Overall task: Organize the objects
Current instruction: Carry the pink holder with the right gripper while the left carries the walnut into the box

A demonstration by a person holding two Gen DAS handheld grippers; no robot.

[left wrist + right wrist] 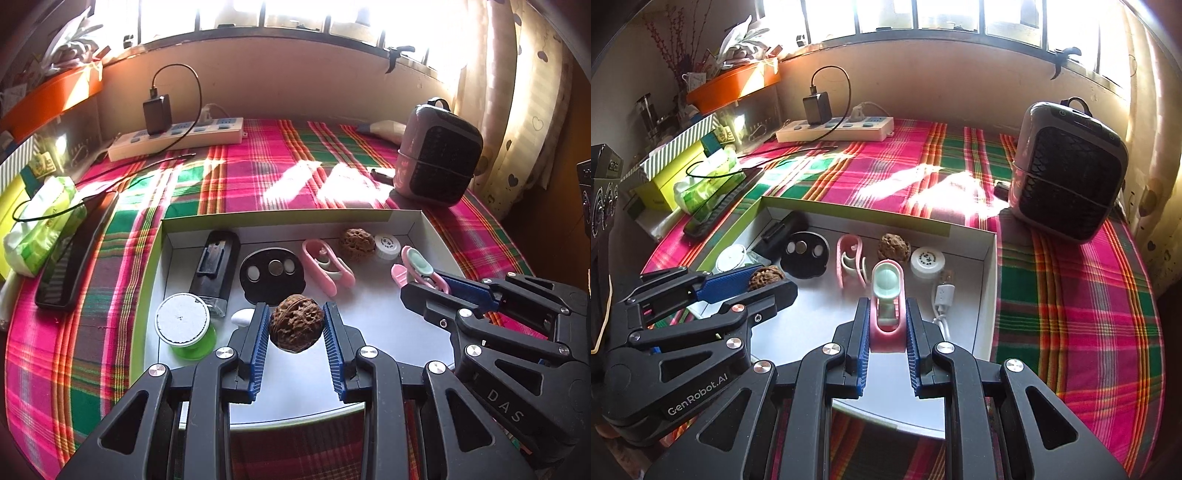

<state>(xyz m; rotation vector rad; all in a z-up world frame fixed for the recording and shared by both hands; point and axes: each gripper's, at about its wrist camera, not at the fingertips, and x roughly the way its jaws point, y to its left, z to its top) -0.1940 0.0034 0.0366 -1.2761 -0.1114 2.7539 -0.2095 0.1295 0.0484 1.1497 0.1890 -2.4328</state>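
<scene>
**Left wrist view: a walnut in one gripper, a pink clip in the other**

Left wrist view shows the left gripper (295, 325) closed on a walnut (296, 323), both blue pads pressed to its sides, held over the near part of the white tray (436, 236). In the right wrist view the right gripper (886, 328) grips a pink clip (887, 310) with a pale green insert, also over the tray, near its right side.

Readable writing is scarce: "GenRobot.AI" runs along the left gripper's body in the right wrist view, and "DAS" shows on the right gripper's body in the left wrist view. A white round cap (927, 261) carries dark print too small to read.

Lying in the tray are a second walnut (352, 240), a second pink clip (327, 266), a black disc (272, 275) with three round insets, a black clip-like device (214, 271), a spool (183, 325) on a green base and a white USB cable (942, 299), its lower end hidden behind the right gripper. A small white thing beside the left pad is mostly covered.

The tray sits on a plaid cloth (258, 177) of pink, green and orange. Farther back are a power strip (177, 136) with a black charger plugged in, a heater (437, 155) and, at left, a phone (70, 258) and a tissue pack (40, 225). Bright windows wash out the top, with sun patches on the cloth.
</scene>
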